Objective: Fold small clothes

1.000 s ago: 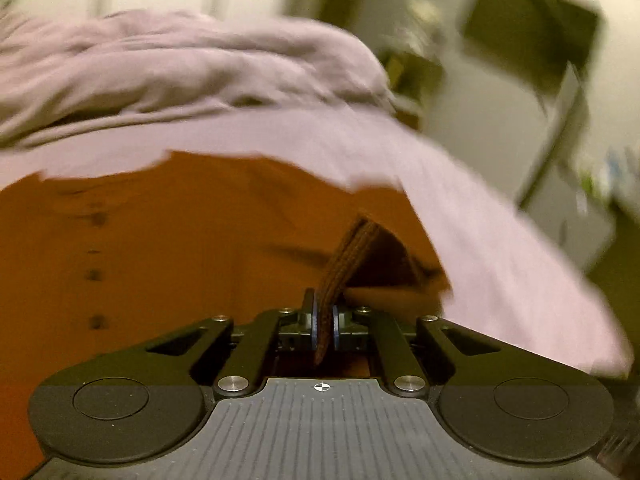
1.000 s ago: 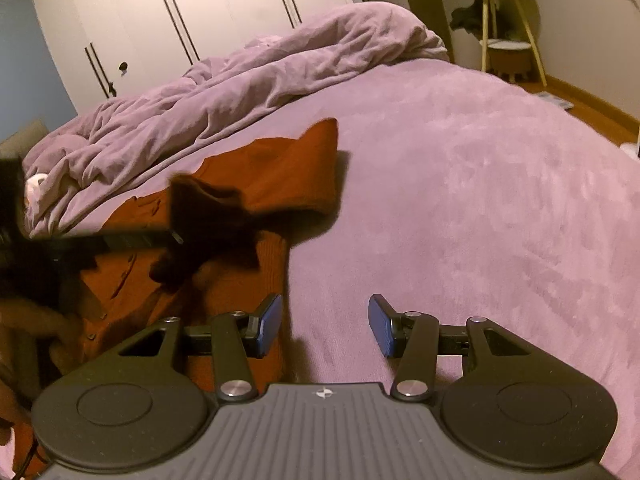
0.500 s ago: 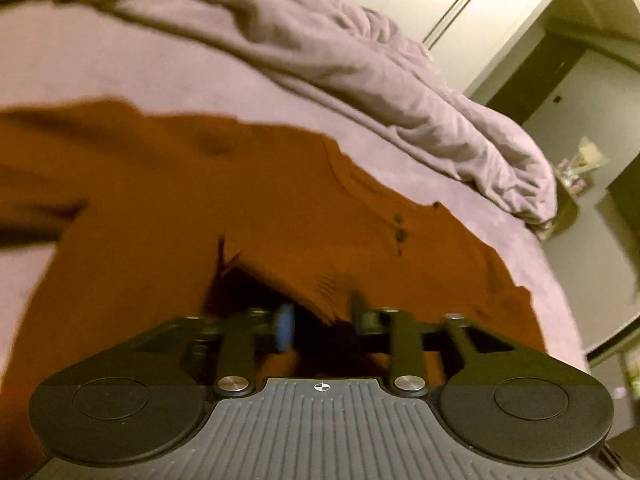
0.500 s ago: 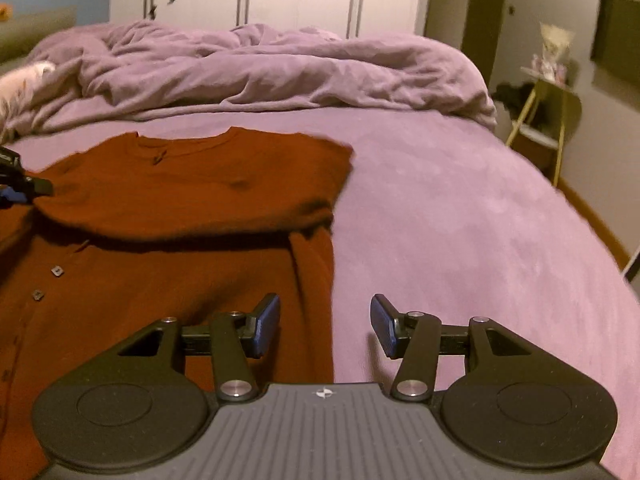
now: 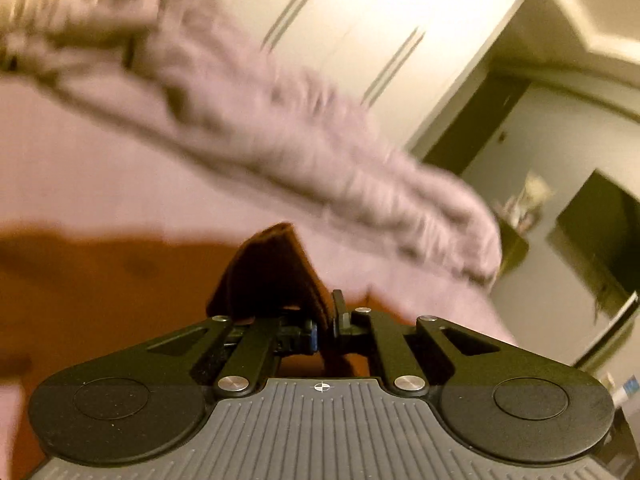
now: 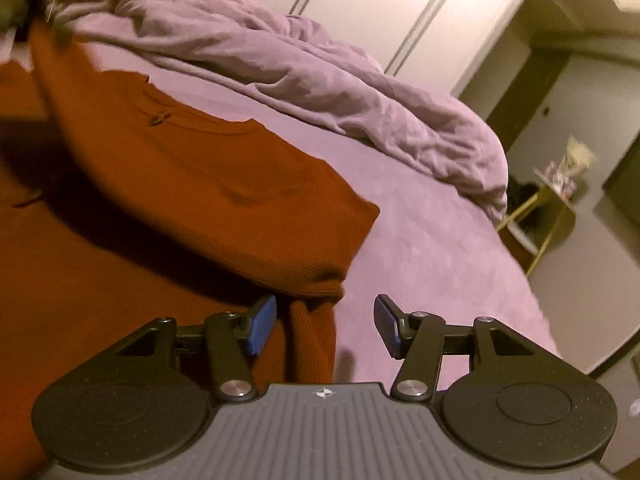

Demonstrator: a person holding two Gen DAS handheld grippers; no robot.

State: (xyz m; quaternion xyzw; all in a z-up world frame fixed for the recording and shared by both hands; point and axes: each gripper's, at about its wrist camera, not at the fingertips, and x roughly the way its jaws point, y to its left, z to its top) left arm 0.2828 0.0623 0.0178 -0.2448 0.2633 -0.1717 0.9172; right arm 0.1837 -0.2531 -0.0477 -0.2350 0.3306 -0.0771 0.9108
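Note:
A rust-orange knit sweater (image 6: 168,184) lies on the purple bed, one part folded over its body. In the left wrist view my left gripper (image 5: 327,324) is shut on a raised fold of the sweater (image 5: 272,268), with the rest of the sweater (image 5: 100,288) lying flat at left. In the right wrist view my right gripper (image 6: 324,328) is open and empty, hovering over the sweater's right edge where it meets the bedspread.
A crumpled lilac duvet (image 6: 304,64) lies along the far side of the bed (image 6: 432,264). White wardrobe doors (image 6: 384,4) stand behind it. A small gold-legged side table (image 6: 548,208) stands off the bed's right edge.
My left gripper, open half a second ago, has shut on a fold of the sweater and lifted it. My right gripper has stayed open and moved closer to the sweater's right edge.

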